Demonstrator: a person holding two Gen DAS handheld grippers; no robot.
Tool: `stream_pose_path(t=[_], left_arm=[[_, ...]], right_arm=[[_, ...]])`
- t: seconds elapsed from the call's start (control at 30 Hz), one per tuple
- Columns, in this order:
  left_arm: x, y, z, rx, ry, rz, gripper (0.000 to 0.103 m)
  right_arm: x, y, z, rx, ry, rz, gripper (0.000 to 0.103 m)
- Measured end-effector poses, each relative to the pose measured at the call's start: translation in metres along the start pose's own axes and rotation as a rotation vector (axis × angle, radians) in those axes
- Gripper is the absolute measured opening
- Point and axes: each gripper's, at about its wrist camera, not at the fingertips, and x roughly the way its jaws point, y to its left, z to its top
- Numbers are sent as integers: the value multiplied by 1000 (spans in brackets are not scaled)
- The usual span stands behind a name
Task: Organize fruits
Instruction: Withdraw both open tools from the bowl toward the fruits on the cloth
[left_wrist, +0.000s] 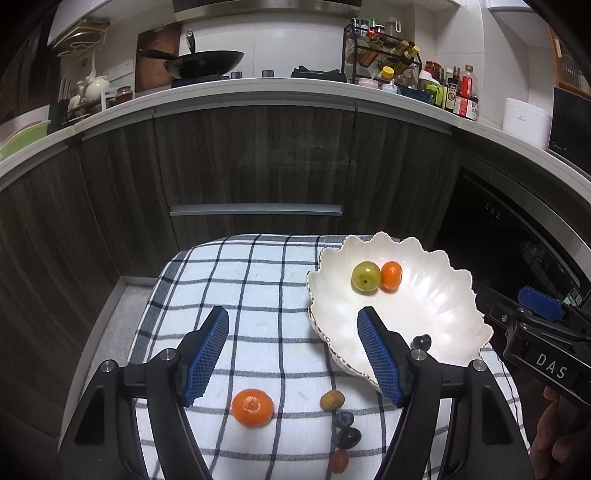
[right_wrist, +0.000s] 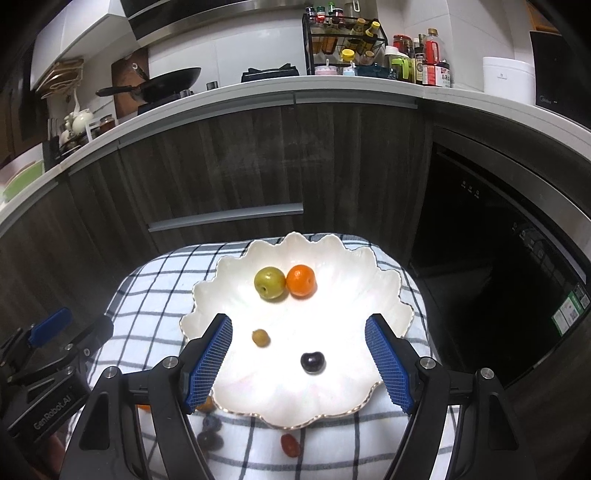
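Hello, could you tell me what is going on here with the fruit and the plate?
A person holds a gripper in each hand over a checked cloth, sorting fruit onto a white scalloped plate. The plate holds a green fruit, a small orange, an olive and a dark cherry. The left gripper and right gripper are open and empty. A larger orange waits on the cloth.

Fruits (right_wrist: 269, 282) in dish (right_wrist: 384, 295) on cloth (left_wrist: 229, 280)

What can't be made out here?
- Left wrist view: small olive fruit on the plate, hidden behind the left tongs.
- Right wrist view: loose orange on the cloth, mostly behind a tong finger.
- Both views: bottle labels, too small.
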Motion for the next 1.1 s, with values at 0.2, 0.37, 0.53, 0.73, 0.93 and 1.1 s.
stream_pose_path(t=[0.2, 0.37, 0.53, 0.73, 0.93, 1.1], left_arm=[[2, -3, -15, 16, 21, -1, 72], [3, -6, -27, 34, 38, -3, 72], [5, -8, -39, 43, 56, -11, 72], [6, -12, -52, 52, 75, -25, 72], [6, -18, -64, 77, 85, -39, 72], [10, -27, -75, 97, 103, -54, 72]], right_arm=[[0, -1, -11, -10, 7, 3, 76], [0, -4, -21, -14, 16, 3, 76], [1, -4, -29, -25, 23, 2, 76], [0, -5, -41, -34, 30, 8, 76], [-1, -7, -56, -53, 38, 21, 76], [2, -12, -67, -68, 45, 27, 76]])
